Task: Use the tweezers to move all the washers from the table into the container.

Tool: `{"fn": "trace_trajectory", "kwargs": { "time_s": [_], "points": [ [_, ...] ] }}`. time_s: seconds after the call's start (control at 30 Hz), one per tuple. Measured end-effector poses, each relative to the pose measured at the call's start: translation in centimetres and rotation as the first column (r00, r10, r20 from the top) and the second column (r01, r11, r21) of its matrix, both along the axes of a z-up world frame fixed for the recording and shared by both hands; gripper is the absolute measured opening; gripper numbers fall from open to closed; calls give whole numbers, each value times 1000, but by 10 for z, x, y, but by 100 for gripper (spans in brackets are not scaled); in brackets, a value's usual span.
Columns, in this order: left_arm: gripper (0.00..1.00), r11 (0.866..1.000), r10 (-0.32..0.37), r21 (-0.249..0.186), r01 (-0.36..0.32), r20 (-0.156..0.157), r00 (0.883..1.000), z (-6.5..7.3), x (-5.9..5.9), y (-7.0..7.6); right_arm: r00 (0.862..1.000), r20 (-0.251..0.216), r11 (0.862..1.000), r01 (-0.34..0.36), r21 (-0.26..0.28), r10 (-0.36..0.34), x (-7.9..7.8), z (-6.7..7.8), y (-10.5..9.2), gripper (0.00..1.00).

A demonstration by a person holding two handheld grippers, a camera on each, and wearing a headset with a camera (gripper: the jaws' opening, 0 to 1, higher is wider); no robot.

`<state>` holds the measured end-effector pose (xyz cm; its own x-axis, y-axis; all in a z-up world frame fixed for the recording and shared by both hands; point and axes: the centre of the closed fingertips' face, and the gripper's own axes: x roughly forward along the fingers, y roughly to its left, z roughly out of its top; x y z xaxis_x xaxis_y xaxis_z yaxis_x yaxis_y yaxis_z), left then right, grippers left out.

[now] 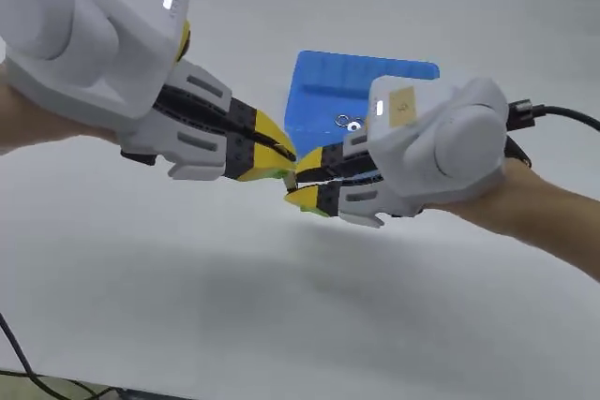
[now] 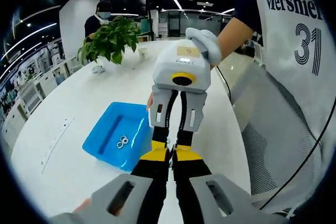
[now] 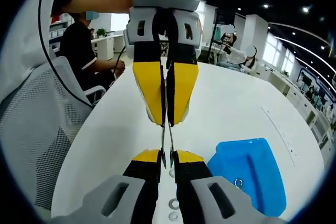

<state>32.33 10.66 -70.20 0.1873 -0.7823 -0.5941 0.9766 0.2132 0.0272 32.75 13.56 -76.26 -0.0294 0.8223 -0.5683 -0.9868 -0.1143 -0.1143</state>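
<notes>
Right gripper view: left tool [image 3: 167, 123] pinches the tweezers [image 3: 163, 153]; right tool [image 3: 168, 155] stands nearly pressed together around their tips, grip unconfirmed. Washers [image 3: 172, 203] lie on the table [image 3: 105, 145] beside the container [image 3: 254, 179]. Risk: early release during transfer could drop the tweezers.

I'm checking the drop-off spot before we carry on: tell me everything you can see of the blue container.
The blue container is a shallow, open-topped rectangular tray with low walls, and it looks like plastic. It sits flat and upright on the white table. Two small metal washers lie side by side on its floor. Nothing else touches it.
</notes>
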Motion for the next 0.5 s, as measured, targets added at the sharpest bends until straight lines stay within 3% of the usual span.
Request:
{"fn": "trace_trajectory", "kwargs": {
  "time_s": [0.5],
  "points": [
    [6,1000,8,3,-8,-18,1000,-13,6,3,1000,-5,1000,9,-27,-9,4,-13,0,11]
  ]
}}
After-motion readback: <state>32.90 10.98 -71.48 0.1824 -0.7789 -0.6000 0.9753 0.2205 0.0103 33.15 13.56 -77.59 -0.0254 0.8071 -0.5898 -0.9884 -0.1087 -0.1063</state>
